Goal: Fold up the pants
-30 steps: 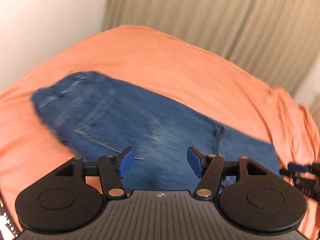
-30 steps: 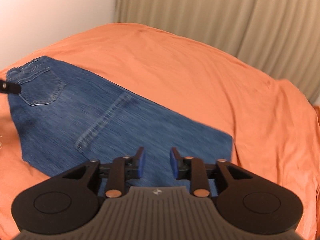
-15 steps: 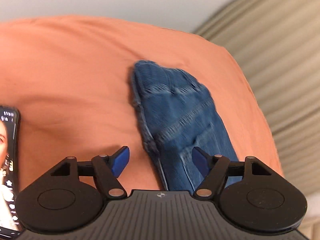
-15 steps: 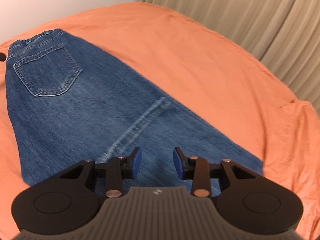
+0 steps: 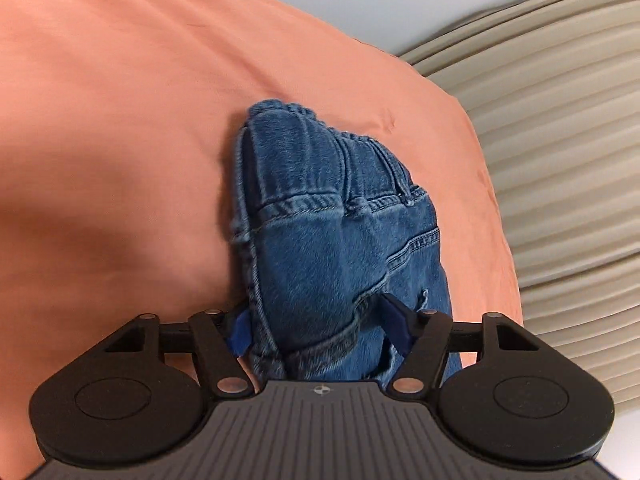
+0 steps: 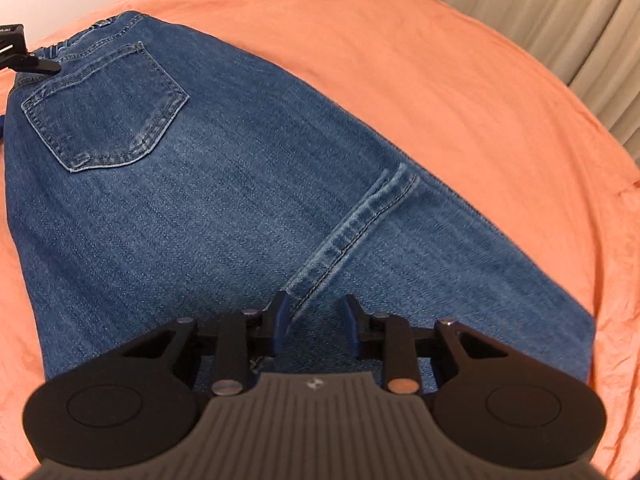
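Blue denim pants [image 6: 240, 200] lie flat, folded lengthwise, back pocket [image 6: 108, 108] up, hem over the leg.

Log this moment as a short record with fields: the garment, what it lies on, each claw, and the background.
garment: blue jeans, partly folded, back pocket facing up
surface: orange sheet
left claw: open, straddling the waistband end of the jeans
right claw: open, fingers just above the denim beside a stitched hem
background: beige curtain, pale wall

orange bedsheet [image 6: 400, 40] | beige curtain [image 5: 560, 160] – pleated | pale wall [image 5: 360, 0], possibly white
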Demonstrator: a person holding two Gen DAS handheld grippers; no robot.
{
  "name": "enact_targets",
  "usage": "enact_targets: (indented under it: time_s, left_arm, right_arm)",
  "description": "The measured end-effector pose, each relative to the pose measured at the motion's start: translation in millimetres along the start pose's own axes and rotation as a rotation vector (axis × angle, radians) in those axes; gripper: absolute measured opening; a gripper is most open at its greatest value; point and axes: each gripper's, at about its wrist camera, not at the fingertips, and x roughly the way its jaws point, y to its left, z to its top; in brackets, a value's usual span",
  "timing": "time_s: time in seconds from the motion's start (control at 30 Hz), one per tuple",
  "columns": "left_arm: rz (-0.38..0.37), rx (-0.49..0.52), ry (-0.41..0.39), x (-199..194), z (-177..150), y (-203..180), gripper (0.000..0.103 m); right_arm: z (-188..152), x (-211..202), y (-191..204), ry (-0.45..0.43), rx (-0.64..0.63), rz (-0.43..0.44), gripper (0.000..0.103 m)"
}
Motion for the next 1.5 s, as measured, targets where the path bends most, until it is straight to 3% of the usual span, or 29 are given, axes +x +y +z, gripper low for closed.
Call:
enact_targets:
  time_s: [0.17, 0.33, 0.47, 0.67, 0.93, 1.03, 1.23, 1.33, 1.5]
  left_arm:
    - [0.007, 0.024, -0.031, -4.2, -5.8, -0.8, 0.044]
    - [-0.018, 0.093, -0.083, -19.0, -12.6, -13.9, 0.036]
    - [-0.064, 0.213, -0.156, -44.8, -26.7, -39.4, 0.035]
    - [-0.112, 0.502, -0.233, -85.3, -69.9, -103.8, 0.034]
    - [-0.111, 0.984, -0.256, -106.0, -186.9, -168.3, 0.033]
    - [-0.103, 1.139, -0.203, -95.9, -232.2, -172.5, 0.033]
    - [-0.074, 1.417, -0.018, -60.9, -305.3, -160.1, 0.032]
    - [-0.045, 1.48, 0.142, -41.0, -325.7, -150.2, 0.033]
    - [-0.041, 1.492, 0.172, -38.7, -326.1, -151.7, 0.037]
  right_arm:
    - [-1.6, 2.5, -5.4, 0.015, 0.027, 0.025, 0.025]
    - [-2.0, -0.5, -4.9, 0.012, 0.034, 0.019, 0.025]
    - [-3.5, -14.3, -10.6, -0.021, 0.072, 0.018, 0.024]
    - [-17.5, -51.7, -31.6, -0.089, 0.155, 0.03, 0.025]
    - [-48.0, -87.1, -51.2, -0.127, 0.244, 0.048, 0.025]
    - [-59.6, -96.7, -54.9, -0.127, 0.261, 0.05, 0.025]
    - [-91.7, -99.0, -67.2, -0.111, 0.319, 0.054, 0.025]
    - [-106.8, -97.8, -73.5, -0.104, 0.352, 0.056, 0.025]
    - [-127.3, -99.5, -84.1, -0.106, 0.403, 0.067, 0.025]
